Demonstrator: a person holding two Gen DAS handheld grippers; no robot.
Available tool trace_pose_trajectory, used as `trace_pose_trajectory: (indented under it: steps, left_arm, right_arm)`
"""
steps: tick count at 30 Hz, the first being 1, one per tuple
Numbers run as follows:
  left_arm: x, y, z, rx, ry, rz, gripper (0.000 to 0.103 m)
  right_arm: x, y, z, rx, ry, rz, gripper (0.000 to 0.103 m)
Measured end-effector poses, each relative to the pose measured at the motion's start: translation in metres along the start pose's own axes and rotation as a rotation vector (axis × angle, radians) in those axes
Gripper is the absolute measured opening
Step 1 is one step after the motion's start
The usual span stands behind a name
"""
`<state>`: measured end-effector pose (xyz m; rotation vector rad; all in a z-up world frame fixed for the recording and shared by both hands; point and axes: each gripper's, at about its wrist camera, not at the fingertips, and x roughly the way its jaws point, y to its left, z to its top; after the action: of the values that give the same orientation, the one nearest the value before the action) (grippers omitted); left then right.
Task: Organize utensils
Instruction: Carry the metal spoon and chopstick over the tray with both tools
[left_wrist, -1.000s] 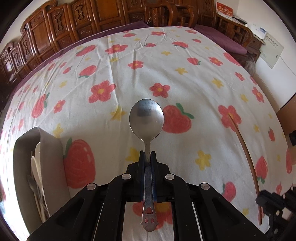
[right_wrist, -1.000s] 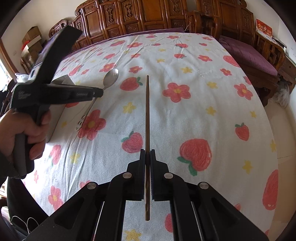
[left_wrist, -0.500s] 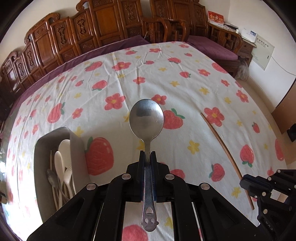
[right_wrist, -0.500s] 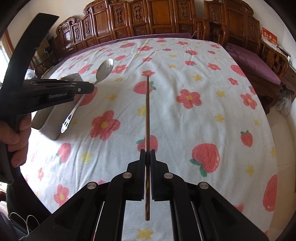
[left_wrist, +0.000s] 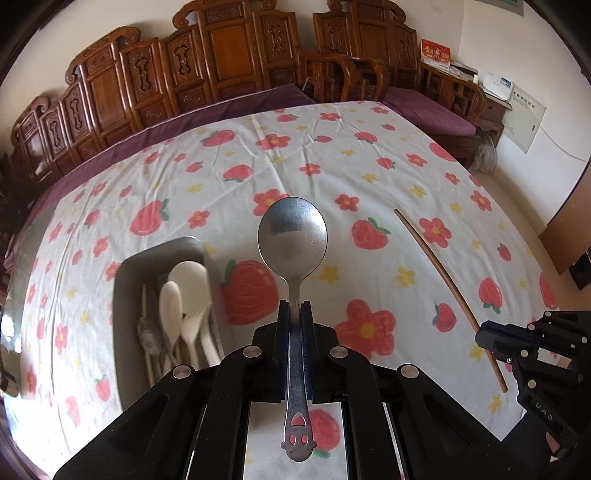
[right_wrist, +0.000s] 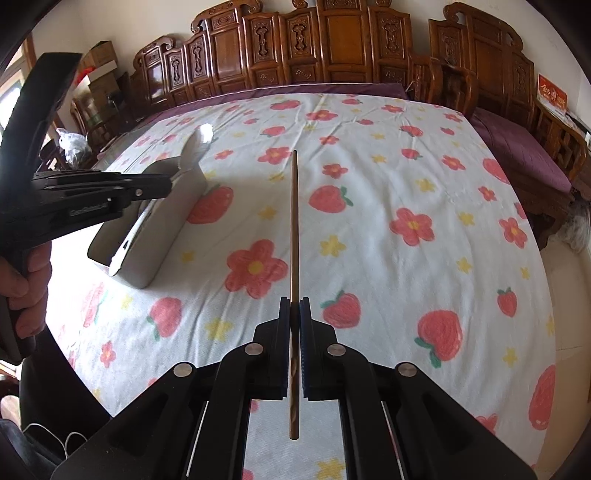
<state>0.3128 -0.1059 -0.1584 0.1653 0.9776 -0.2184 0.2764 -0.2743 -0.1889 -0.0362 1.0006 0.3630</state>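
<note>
Metal spoon (left_wrist: 293, 236): clamped by its handle in the left tongs (left_wrist: 294, 306), pads pressed together on the neck just below the bowl. Bowl sticks out ahead of the tongs; the cut-out handle end trails back between the tong arms. It hangs above the bench, over the strawberry-and-flower cloth (left_wrist: 332, 155), clear of the surface.

Wooden chopstick (right_wrist: 294, 221): pinched in the right tongs (right_wrist: 294, 304), pads closed on the shaft about a third of the way up from its patterned end. The long part points forward, raised off the cloth.

Grey utensil tray (left_wrist: 123, 280): on the cloth to the left of the spoon, near it but not below it. Inside lie white plastic spoons (left_wrist: 186, 280), a white fork (left_wrist: 194, 321), a metal spoon and sticks, somewhat blurred.

Right view: left tongs (right_wrist: 162, 182) level with the tray (right_wrist: 147, 258), spoon bowl glinting over its far end; a hand (right_wrist: 29, 280) grips the handle.

Versus one second earlier: the tray has come from the left edge of the left view toward the middle, its contents now showing; more of the carved wooden screen (left_wrist: 221, 62) is in view. Both grips unchanged.
</note>
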Motion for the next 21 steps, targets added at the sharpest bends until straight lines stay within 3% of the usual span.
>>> trace_pose_trajectory:
  steps: [9,21]
  left_arm:
    - [-0.015,0.053,-0.006,-0.06,-0.024,0.03,0.005]
    - [0.003,0.117,-0.023,-0.167,-0.005,0.042,0.005]
  right_arm:
    - [0.01,0.037,0.022,-0.038,0.0,0.02,0.006]
    - [0.022,0.086,0.047,-0.09,0.014,0.042,0.006]
